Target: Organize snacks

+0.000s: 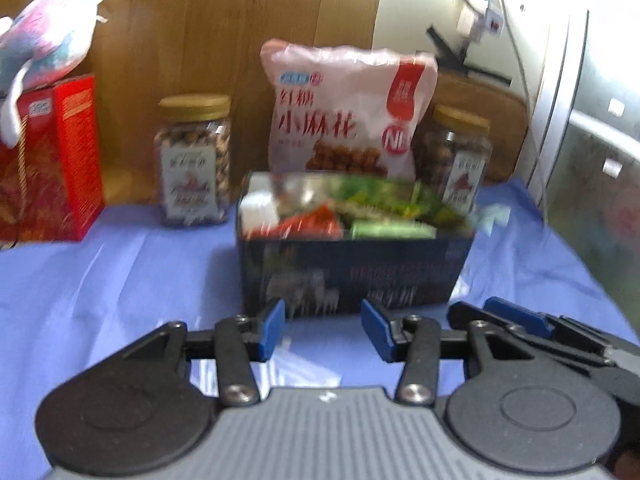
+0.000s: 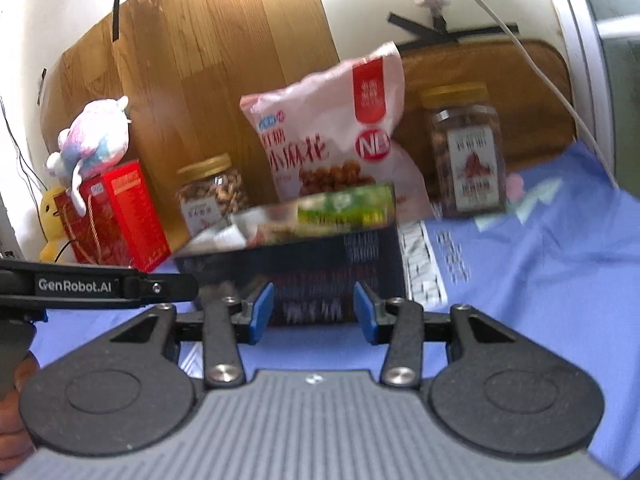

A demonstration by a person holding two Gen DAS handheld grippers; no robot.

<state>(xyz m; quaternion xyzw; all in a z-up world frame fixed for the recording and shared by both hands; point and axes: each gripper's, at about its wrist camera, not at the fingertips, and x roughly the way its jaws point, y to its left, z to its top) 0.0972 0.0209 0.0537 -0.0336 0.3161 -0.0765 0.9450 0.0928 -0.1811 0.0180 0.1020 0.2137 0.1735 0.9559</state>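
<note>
Hovering low in frame, the left tool (image 1: 323, 330) and right tool (image 2: 314, 312) both gape apart, gripping nothing. A dark snack box (image 1: 352, 270) sits mid-frame on the blue bench (image 1: 120, 280), with the pink bag (image 1: 344, 112) behind it.

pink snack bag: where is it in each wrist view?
Left wrist: pink bag upper centre, upright behind the dark box, between two jars.
Right wrist: pink bag upper centre, tilted, behind the same box.
Shared landmark: red box with the plush toy on top, at left in both.
</note>
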